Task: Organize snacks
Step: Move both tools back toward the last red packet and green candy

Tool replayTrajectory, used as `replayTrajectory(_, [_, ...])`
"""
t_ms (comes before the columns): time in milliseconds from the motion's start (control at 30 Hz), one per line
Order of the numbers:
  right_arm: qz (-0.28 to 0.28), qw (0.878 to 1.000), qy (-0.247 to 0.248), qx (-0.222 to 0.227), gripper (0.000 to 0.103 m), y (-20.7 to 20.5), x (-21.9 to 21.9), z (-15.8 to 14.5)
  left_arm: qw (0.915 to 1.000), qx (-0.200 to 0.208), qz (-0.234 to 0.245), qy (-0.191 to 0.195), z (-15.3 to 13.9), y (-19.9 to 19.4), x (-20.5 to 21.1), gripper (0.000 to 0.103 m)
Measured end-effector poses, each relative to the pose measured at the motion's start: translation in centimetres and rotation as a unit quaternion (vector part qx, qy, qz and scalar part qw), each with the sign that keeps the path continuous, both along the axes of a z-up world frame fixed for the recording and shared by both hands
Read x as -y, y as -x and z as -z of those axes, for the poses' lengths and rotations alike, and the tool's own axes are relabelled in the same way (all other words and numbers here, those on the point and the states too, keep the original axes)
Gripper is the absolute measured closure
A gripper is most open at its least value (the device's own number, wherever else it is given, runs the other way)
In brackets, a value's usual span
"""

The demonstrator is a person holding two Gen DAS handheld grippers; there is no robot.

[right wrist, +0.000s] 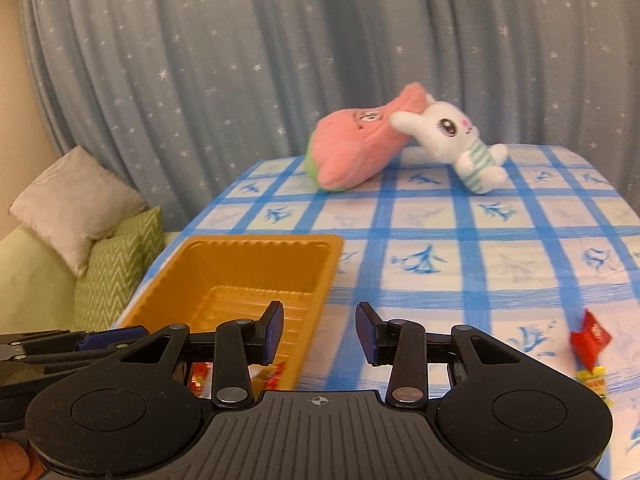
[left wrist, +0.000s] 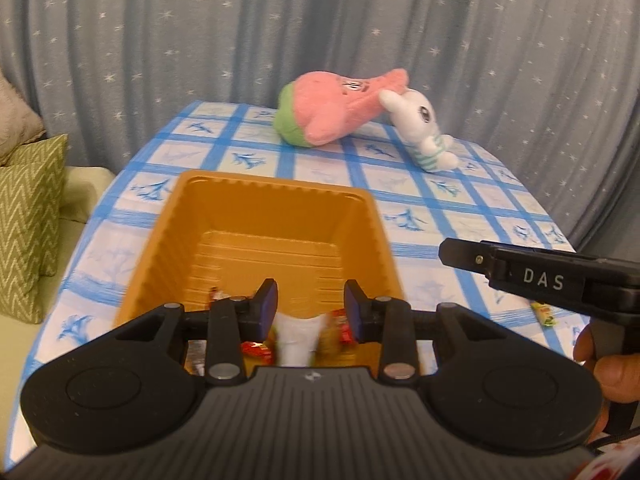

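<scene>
Your left tongs (left wrist: 311,307) stand partly open above the near end of the orange tray (left wrist: 256,216), gripping nothing; a white packet (left wrist: 298,338) lies below the gap, with red and yellow wrapped snacks (left wrist: 256,350) beside it in the tray's near end. Your right tongs (right wrist: 319,332) also stand partly open and empty, above the tray's right rim and the blue-checked cloth (right wrist: 460,264) covering the tabletop. The tray's far end is bare. On the cloth to the right, apart from the tray, lie a red sachet (right wrist: 591,338) and just beside it a yellow-green wrapped candy (right wrist: 596,385). At the tabletop's far end a pink plush toy (right wrist: 356,148) leans against a white plush rabbit (right wrist: 452,136). Behind them hangs a blue star-dotted curtain (right wrist: 280,60). Green zigzag cushions (right wrist: 116,272) sit off to the left.
</scene>
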State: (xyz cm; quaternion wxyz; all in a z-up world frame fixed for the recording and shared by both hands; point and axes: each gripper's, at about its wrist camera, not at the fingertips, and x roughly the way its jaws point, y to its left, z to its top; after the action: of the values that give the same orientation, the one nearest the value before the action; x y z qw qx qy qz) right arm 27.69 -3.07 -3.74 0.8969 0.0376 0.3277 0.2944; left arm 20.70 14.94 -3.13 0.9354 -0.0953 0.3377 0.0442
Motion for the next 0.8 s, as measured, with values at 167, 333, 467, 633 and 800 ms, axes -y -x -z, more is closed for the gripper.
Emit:
replayTrajectory(167, [0.028, 1.0, 0.004, 0.001, 0.062, -0.7, 2.8, -0.2, 0.9997, 0.003, 0.023, -0.001, 0.0, -0.9, 2.3, 0.07])
replayTrajectory(333, [0.065, 0.998, 0.003, -0.008, 0.062, -1.6, 6.0, -0.2, 0.9989, 0.003, 0.047, -0.002, 0.1, -1.9, 4.8, 0.07])
replayTrajectory(467, [0.09, 0.996, 0.005, -0.009, 0.062, -2.0, 8.6, -0.2, 0.9977, 0.004, 0.068, -0.002, 0.2, -2.6, 7.0, 0.07])
replayTrajectory(633, [0.117, 0.993, 0.018, -0.012, 0.062, -2.5, 11.6, 0.0, 0.9958, 0.003, 0.092, -0.002, 0.5, -3.7, 9.5, 0.069])
replayTrajectory(800, [0.14, 0.989, 0.034, -0.023, 0.062, -3.0, 14.3, 0.8, 0.9939, 0.002, 0.11, -0.004, 0.8, -4.5, 11.7, 0.067])
